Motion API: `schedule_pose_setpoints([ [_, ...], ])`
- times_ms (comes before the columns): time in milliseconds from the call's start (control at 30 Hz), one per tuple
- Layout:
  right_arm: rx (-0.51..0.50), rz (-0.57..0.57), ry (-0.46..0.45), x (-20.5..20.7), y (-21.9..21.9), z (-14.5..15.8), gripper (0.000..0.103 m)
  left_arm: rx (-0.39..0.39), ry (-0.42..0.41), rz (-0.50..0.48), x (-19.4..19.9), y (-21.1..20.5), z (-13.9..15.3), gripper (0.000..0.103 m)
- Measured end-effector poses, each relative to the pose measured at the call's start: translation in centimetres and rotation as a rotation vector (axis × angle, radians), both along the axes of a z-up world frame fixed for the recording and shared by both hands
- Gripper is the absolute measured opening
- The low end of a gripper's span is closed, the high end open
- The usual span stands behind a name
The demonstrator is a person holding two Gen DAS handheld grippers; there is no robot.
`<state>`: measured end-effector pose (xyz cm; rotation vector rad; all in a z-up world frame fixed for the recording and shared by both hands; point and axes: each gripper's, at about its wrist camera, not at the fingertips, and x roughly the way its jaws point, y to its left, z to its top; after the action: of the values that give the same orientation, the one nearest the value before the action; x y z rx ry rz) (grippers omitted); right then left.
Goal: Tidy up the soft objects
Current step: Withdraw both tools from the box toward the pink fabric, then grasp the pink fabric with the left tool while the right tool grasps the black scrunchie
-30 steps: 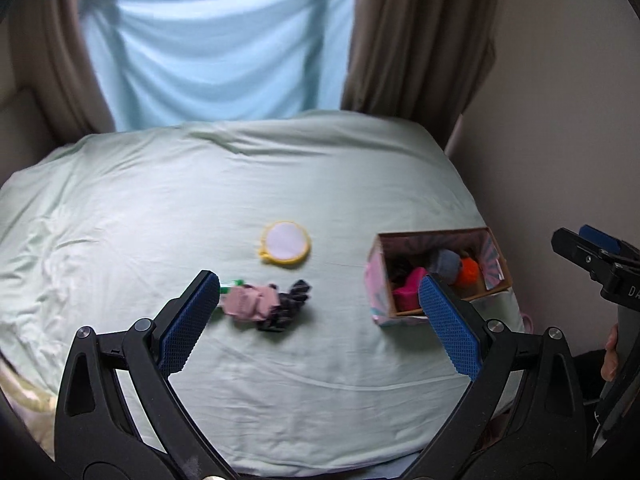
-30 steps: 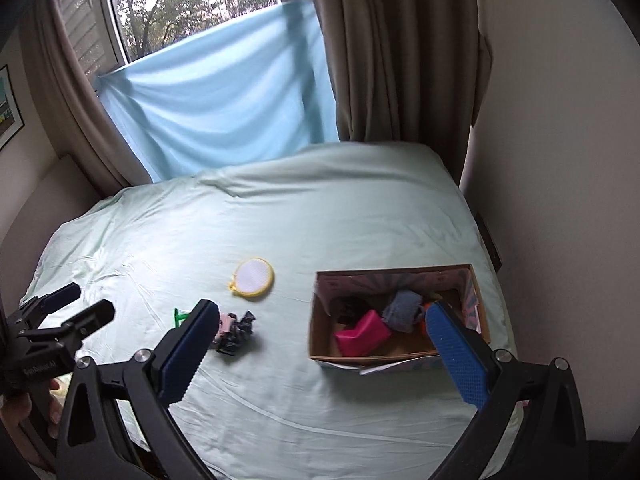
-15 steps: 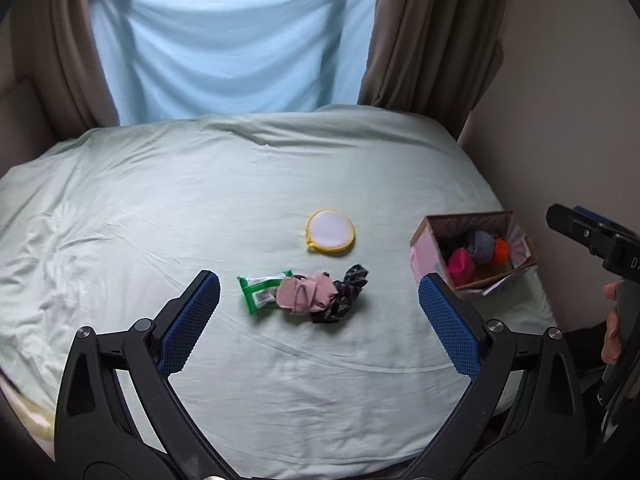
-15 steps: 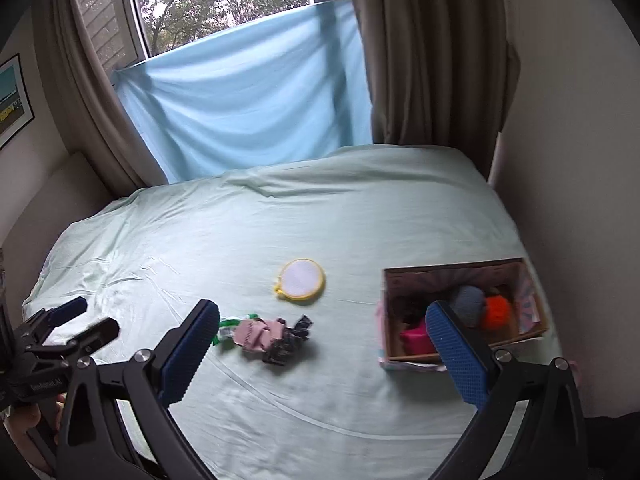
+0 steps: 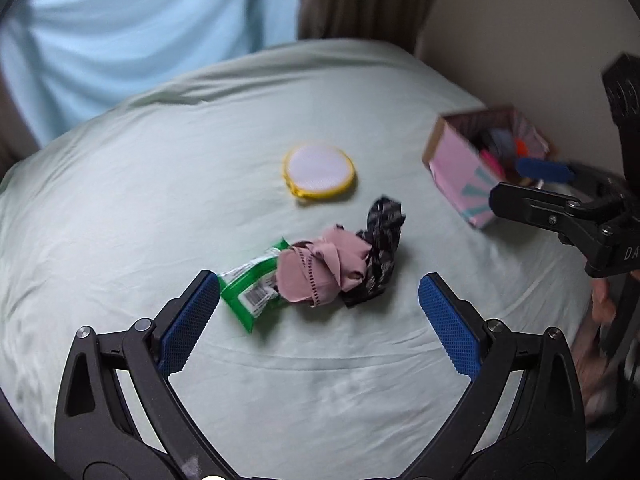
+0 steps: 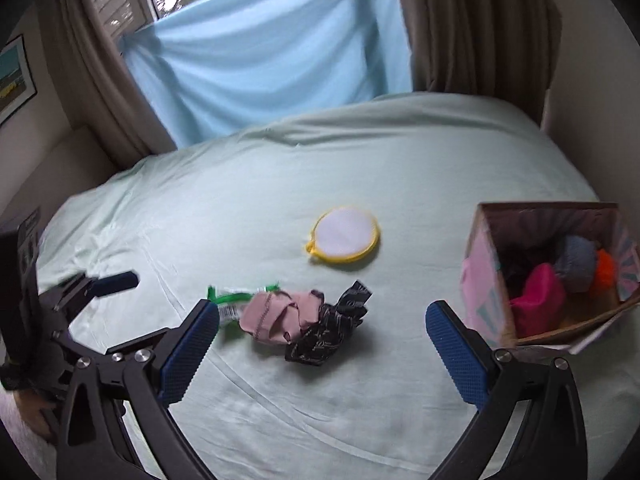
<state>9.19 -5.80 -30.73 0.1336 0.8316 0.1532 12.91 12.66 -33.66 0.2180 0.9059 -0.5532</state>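
Observation:
A crumpled pink cloth [image 5: 324, 272] [image 6: 280, 314] lies on the pale green bed sheet, between a green packet [image 5: 248, 290] [image 6: 230, 302] and a dark patterned cloth [image 5: 380, 248] [image 6: 332, 326]. A round white pad with a yellow rim [image 5: 319, 168] [image 6: 344, 234] lies beyond them. A pink box [image 5: 464, 176] [image 6: 486, 276] at the right holds several soft items. My left gripper [image 5: 320, 324] is open and empty just before the pile. My right gripper [image 6: 324, 350] is open and empty, also facing the pile.
The bed sheet [image 5: 140, 184] [image 6: 420, 160] ends at a light blue hanging cloth [image 6: 260, 64] and brown curtains [image 6: 472, 20]. A wall [image 5: 520, 20] runs along the right, close behind the box.
Both grippers have moved closer to the pile of cloths, which now looks larger and nearer. The box has shifted toward the right edge of both views. Both grippers stay open.

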Motion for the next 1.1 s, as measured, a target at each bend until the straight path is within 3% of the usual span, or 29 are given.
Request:
schedule_pose_setpoints([
  [300,-0.063,0.16,0.052,3.5,0.6,-9.2,0.103,0.105,-0.027,-0.263,5.2,-3.0,-7.9,0.1],
  [667,-0.101,0.38,0.107,7.2,2.3,-15.1,0.102,0.206,0.056,-0.588,8.6,-7.5,-13.2,0.098],
  [800,-0.099,0.471,0.139,7.9,2.6,-16.4,0.092,0.226,0.118,-0.672,9.2,-8.3,-14.9,0.085],
  [933,-0.125,0.539,0.156,8.3,3.2,-17.1,0.08,0.236,0.106,-0.732,8.8,-8.9,-15.6,0.065],
  [1100,-0.131,0.552,0.175,8.4,3.0,-16.8,0.062,0.215,0.126,-0.715,8.9,-9.0,-15.3,0.046],
])
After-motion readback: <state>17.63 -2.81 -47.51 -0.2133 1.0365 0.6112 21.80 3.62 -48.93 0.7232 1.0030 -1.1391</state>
